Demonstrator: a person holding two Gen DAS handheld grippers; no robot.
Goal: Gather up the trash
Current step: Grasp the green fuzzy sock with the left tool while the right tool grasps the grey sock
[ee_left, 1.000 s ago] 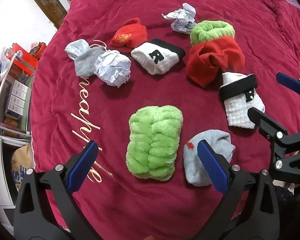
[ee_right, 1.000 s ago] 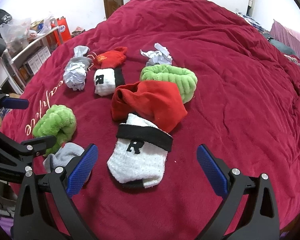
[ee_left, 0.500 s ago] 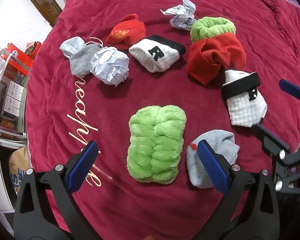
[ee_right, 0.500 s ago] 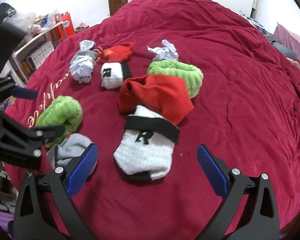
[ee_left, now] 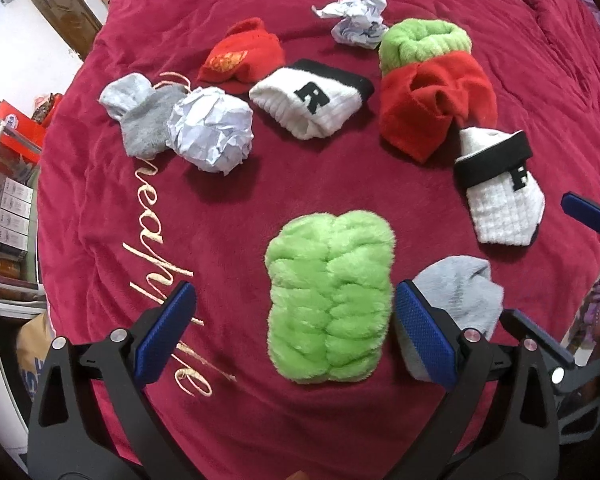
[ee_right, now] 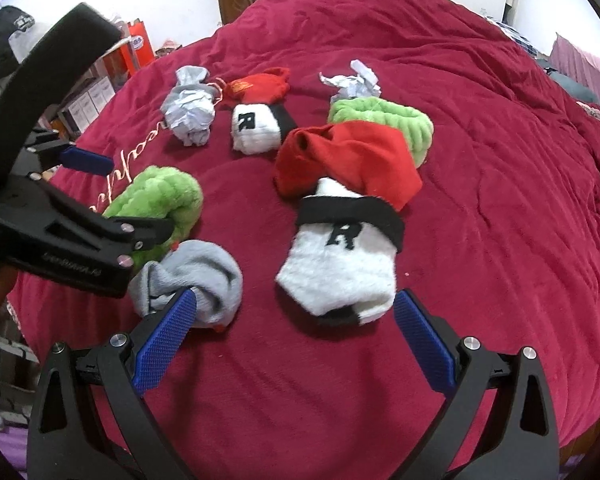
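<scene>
Nearest the left gripper (ee_left: 292,330), spread wide and clasping nothing: a fluffy green sock (ee_left: 331,296) between the blue pads, with a grey sock (ee_left: 458,294) touching the right-hand pad. Not trash, either of them; best passed over without a pinch.

Beside it, low over the red blanket (ee_right: 500,160), the right gripper (ee_right: 294,334), likewise released and bare, framing a white sock (ee_right: 340,268) marked R. Again clothing, so no closing here.

Farther out, the real targets: 2 crumpled paper balls. Bigger paper ball (ee_left: 211,133) up and to the left in the left wrist view, pressed against another grey sock (ee_left: 142,120). Smaller paper ball (ee_left: 354,16) at the far edge of the cluster, just beside a green sock ring (ee_left: 422,42) and a folded red sock (ee_left: 434,102).

Judged as an approach not yet begun on either ball. Sensible split: left tool to the bigger ball, right tool to the smaller one, to avoid crossing.

For a clean grab:
1. Come down from above, pads straddling the paper only.
2. Enter from the side away from the grey sock, lest fabric get pinched too.
3. Squeeze gently; likely light and springy, prone to pop out.
4. Lift straight up, checking nothing trails.

No bin visible in either view.
</scene>
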